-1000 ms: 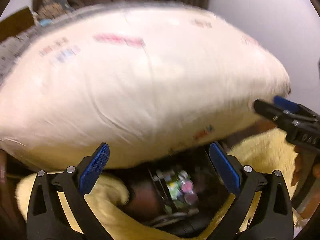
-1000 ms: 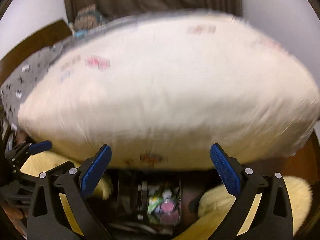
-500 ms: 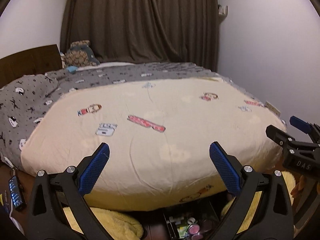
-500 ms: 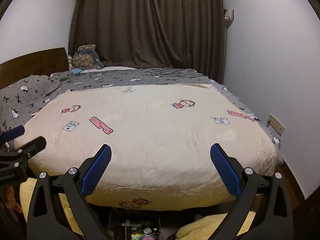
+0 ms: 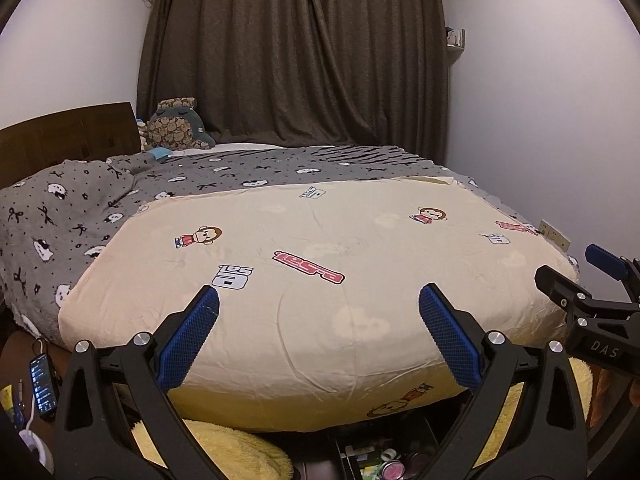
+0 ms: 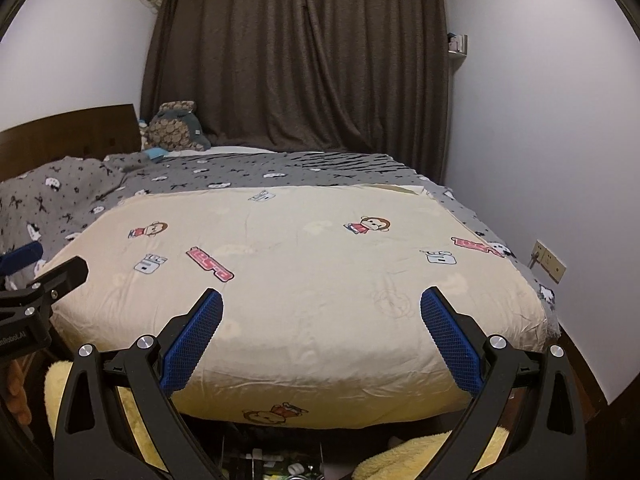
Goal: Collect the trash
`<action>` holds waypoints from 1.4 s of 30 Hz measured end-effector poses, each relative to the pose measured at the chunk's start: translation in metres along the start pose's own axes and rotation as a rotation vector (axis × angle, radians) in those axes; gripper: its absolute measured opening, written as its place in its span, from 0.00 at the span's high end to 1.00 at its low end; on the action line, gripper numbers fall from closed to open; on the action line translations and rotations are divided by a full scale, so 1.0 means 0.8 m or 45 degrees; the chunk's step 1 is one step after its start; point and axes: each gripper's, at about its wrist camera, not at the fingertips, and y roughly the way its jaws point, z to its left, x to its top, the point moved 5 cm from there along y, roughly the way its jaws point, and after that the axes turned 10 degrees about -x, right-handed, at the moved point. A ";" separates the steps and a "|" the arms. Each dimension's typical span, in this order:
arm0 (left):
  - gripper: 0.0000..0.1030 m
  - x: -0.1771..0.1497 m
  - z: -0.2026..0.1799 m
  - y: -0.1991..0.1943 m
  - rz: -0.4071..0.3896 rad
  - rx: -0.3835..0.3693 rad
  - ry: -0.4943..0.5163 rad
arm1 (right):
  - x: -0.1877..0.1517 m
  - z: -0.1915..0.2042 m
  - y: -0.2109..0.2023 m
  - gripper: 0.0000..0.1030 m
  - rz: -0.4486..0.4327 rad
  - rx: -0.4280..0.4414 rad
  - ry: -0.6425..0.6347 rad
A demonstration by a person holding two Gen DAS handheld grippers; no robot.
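Left wrist view: left tongs [image 5: 318,322] spread wide, empty.
Right tongs [image 6: 320,322]: likewise.
Progress: no trash seen on bed [image 5: 320,312]; nothing collected.

- Quilt [image 5: 320,280] lies on the bed's foot end, over the blanket [image 5: 80,208].
- Plush toy [image 5: 176,126] sits at the headboard [image 5: 64,136] corner.
- Curtain [image 5: 296,52] hangs behind the bed.

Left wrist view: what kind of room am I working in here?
Most likely a bedroom: a bed with a cream cartoon-print quilt over a grey patterned blanket, a wooden headboard, and dark curtains behind.
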 end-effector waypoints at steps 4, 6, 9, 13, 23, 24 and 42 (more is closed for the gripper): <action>0.08 0.000 0.001 0.001 0.001 0.002 -0.008 | 0.001 0.000 -0.003 0.04 -0.012 -0.006 0.001; 0.08 -0.001 0.001 0.001 0.002 0.001 -0.006 | 0.000 0.000 -0.004 0.04 -0.016 -0.004 0.007; 0.08 -0.002 0.001 0.000 -0.002 -0.004 -0.006 | 0.001 -0.001 -0.006 0.04 -0.027 -0.002 0.013; 0.08 -0.001 0.001 -0.001 -0.010 -0.009 -0.004 | 0.002 -0.002 -0.009 0.04 -0.041 0.008 0.031; 0.08 -0.003 -0.002 0.000 -0.012 -0.030 0.004 | 0.003 -0.003 -0.010 0.04 -0.043 0.013 0.040; 0.08 -0.003 -0.003 -0.001 -0.012 -0.032 0.006 | 0.003 -0.003 -0.009 0.04 -0.043 0.013 0.040; 0.08 -0.002 -0.007 -0.002 -0.015 -0.047 -0.005 | 0.002 -0.001 -0.008 0.04 -0.031 0.025 0.048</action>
